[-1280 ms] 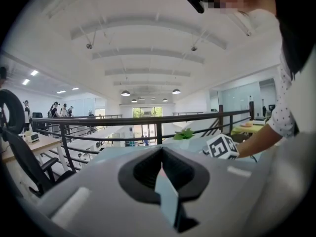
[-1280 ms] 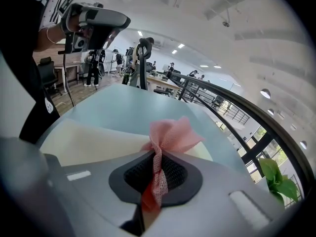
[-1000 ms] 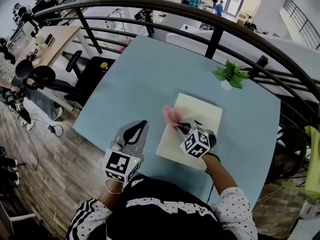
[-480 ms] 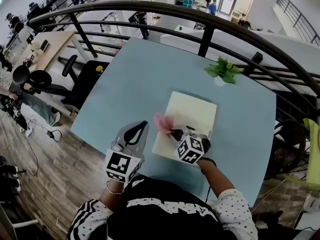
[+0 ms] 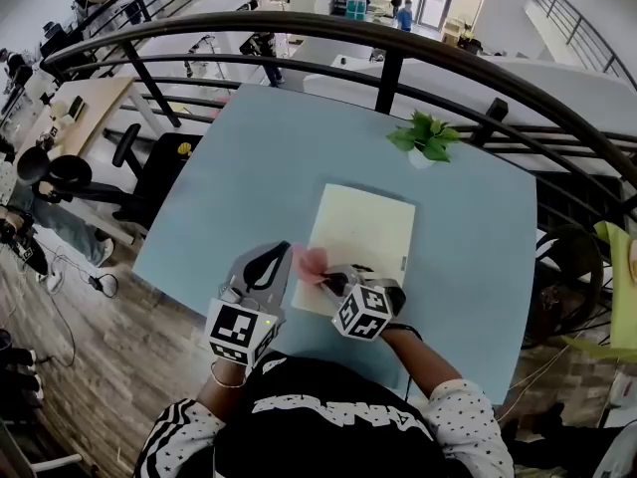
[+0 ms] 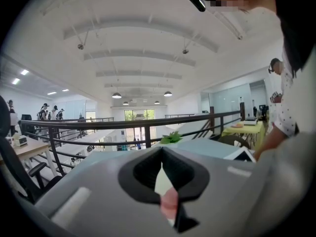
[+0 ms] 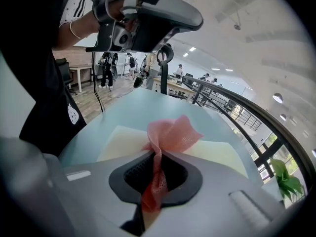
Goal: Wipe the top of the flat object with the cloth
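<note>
**You:** What does the head view give?

**Spotter:** You have a pale blue tabletop (image 5: 249,167) on an upper level. A black railing (image 5: 299,23) curves round its far side, and there is wooden floor (image 5: 60,366) on your left. A small green plant (image 5: 424,135) stands at the far edge. The cream board (image 5: 368,227) lies flat in front of you. Your right claw (image 5: 326,279) is at its near left corner, pinching the pink cloth (image 5: 309,263). I can't tell whether the cloth touches the board. Your left claw (image 5: 287,248) sits just beside the cloth, over bare tabletop. Each gripper's cube carries black-and-white square markers. The white lettering on your shirt is too cut off to read.

**You:** And the left gripper view?

**Spotter:** Your left claw (image 6: 161,151) is pressed together with nothing in it. Through the slit below its tips you see a strip of board (image 6: 162,181) and some pink cloth (image 6: 169,204) beyond. Past that are the plant (image 6: 171,138), the railing (image 6: 123,125) and a white arched ceiling with hanging lamps (image 6: 117,95).

**You:** The right gripper view?

**Spotter:** Your right claw (image 7: 157,154) is clamped on the cloth (image 7: 170,132). The cloth is bunched between the jaws and fans out past them over the board (image 7: 217,152). Your left gripper (image 7: 148,19) hangs overhead in your hand. The railing (image 7: 247,112) runs off to the right, with the plant (image 7: 284,174) low at that edge.
</note>
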